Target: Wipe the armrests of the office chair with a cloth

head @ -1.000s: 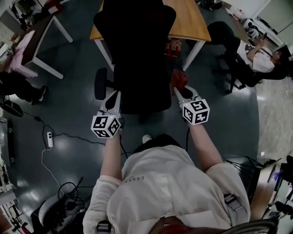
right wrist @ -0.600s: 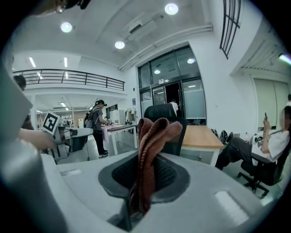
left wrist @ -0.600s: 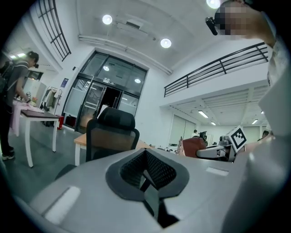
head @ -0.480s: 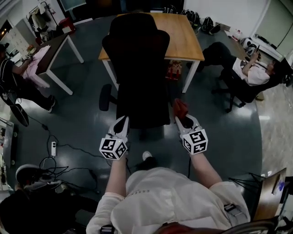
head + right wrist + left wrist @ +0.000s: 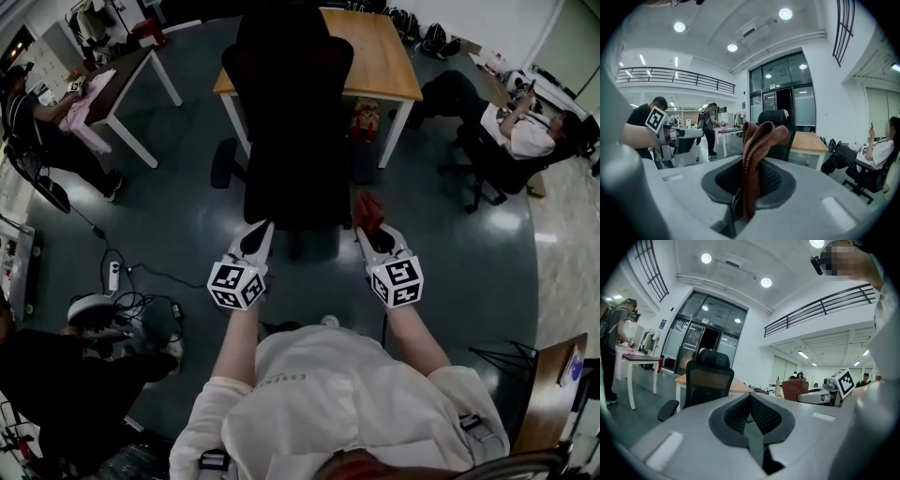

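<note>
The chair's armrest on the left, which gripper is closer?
Left. The left gripper is short of the armrest, on its side of the chair; the right gripper, holding the cloth, is across it.

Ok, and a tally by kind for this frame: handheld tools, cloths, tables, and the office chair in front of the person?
Tools: 2, the left tool shut and empty, the right tool shut on the cloth
Cloths: 1, the reddish-brown cloth
Tables: 2, the wooden table and the white-legged table
Office chairs in front: 1, the black office chair
Total: 6
</note>
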`<state>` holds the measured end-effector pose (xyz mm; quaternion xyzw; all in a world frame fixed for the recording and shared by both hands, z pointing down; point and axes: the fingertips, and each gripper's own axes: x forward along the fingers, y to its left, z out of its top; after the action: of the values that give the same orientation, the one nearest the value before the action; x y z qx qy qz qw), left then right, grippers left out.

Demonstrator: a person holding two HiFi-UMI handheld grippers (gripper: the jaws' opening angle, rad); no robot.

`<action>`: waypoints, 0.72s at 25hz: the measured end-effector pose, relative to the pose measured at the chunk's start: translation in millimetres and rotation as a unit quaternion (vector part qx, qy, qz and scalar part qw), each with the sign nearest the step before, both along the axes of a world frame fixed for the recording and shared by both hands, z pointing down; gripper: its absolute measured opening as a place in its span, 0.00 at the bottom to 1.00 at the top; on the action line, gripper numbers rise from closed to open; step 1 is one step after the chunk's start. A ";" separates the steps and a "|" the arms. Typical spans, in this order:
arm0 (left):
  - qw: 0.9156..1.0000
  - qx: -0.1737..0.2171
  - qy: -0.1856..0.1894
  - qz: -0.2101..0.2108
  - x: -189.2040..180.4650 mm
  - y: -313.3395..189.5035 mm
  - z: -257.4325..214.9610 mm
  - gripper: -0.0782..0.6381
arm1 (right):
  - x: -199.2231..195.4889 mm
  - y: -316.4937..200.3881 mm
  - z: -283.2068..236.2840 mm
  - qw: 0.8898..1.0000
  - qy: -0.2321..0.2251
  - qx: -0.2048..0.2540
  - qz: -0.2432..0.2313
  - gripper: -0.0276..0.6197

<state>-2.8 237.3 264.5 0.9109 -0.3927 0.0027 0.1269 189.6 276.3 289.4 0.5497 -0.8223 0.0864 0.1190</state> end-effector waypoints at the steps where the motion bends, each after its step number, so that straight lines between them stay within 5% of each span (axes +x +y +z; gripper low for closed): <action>1: 1.000 0.002 0.001 0.003 -3.2 3.5 -0.9 0.13 | -5.2 5.3 -1.1 1.000 0.002 0.002 0.002 0.12; 18: 0.998 0.036 -0.025 0.046 -83.1 58.9 -12.9 0.13 | -100.6 73.7 -4.6 0.998 0.019 0.019 0.057 0.12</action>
<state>-85.9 296.2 251.6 0.9317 -0.3530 0.0168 0.0839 89.0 350.0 284.8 0.5998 -0.7885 0.0666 0.1190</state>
